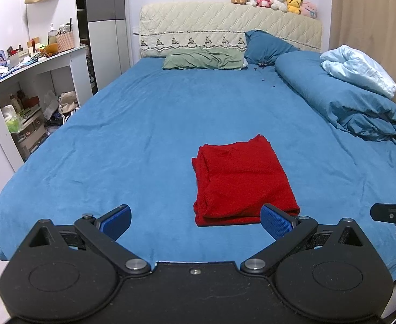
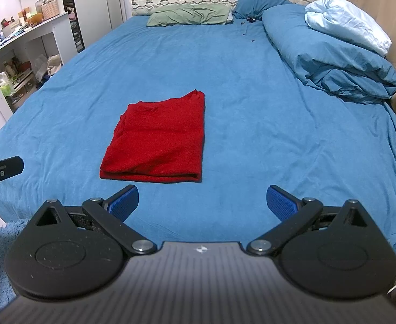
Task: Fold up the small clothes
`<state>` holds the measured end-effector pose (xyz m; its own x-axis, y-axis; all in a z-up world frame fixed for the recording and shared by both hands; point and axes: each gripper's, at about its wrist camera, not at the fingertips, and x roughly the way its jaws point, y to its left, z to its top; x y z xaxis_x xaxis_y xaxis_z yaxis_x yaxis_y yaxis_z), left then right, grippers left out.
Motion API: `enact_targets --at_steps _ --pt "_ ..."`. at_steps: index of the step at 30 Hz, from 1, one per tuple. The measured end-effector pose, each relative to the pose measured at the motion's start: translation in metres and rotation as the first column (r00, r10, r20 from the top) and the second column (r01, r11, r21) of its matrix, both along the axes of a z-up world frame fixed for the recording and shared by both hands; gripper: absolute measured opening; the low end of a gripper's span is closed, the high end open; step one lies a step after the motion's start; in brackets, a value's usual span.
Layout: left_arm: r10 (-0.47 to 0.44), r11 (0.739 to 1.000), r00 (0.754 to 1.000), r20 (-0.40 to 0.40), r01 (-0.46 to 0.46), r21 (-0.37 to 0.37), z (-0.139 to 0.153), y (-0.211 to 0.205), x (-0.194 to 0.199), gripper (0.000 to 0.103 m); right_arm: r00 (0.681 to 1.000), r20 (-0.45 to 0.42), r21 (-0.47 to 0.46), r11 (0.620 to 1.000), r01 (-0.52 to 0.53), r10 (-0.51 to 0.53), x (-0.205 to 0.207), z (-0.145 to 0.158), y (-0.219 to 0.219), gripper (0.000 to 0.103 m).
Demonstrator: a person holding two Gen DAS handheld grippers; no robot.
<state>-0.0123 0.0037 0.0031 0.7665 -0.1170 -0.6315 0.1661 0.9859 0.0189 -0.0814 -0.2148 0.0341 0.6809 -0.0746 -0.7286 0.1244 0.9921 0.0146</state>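
A red garment (image 1: 242,181) lies folded into a flat, roughly rectangular stack on the blue bed sheet (image 1: 133,124), in the near half of the bed. Its long axis runs from the foot of the bed toward the headboard (image 1: 225,27). The thick folded edge faces the foot end, nearest the cameras, and the far end is uneven, rising to a small peak at its right corner. Loose layered edges show along its left side; the right side is straight.

The left tool (image 1: 196,220) hangs over the foot of the bed with its two blue pads (image 1: 117,220) spread wide apart and nothing between them. In the left wrist view its right-hand pad overlaps the garment's near right corner, though whether it touches the cloth cannot be told.

The right tool (image 2: 202,202) also has its pads apart and holds nothing; the garment (image 2: 157,140) lies ahead of it and to its left, clear of the pads.

Further up the bed are a green pillow (image 1: 203,59), a blue pillow (image 1: 268,46), and a rolled blue quilt (image 1: 341,100) along the right side with a pale blue blanket (image 1: 359,70) on top. Plush toys (image 1: 273,0) sit in a row on the headboard. A cluttered white shelf (image 1: 36,73) stands left of the bed.
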Motion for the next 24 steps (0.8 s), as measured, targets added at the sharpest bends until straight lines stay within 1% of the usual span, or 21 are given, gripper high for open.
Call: enact_targets --at_steps 16,24 --pt "0.007 1.000 1.000 0.004 -0.007 -0.006 0.0001 0.0003 -0.0019 0.103 1.000 0.004 -0.004 1.000 0.001 -0.001 -0.0017 0.0006 0.0040 0.103" --pt "0.006 0.999 1.000 0.026 -0.005 -0.034 0.0020 0.0048 -0.0045 0.103 1.000 0.006 -0.005 1.000 0.001 -0.001 -0.0025 0.0018 0.0063 0.103"
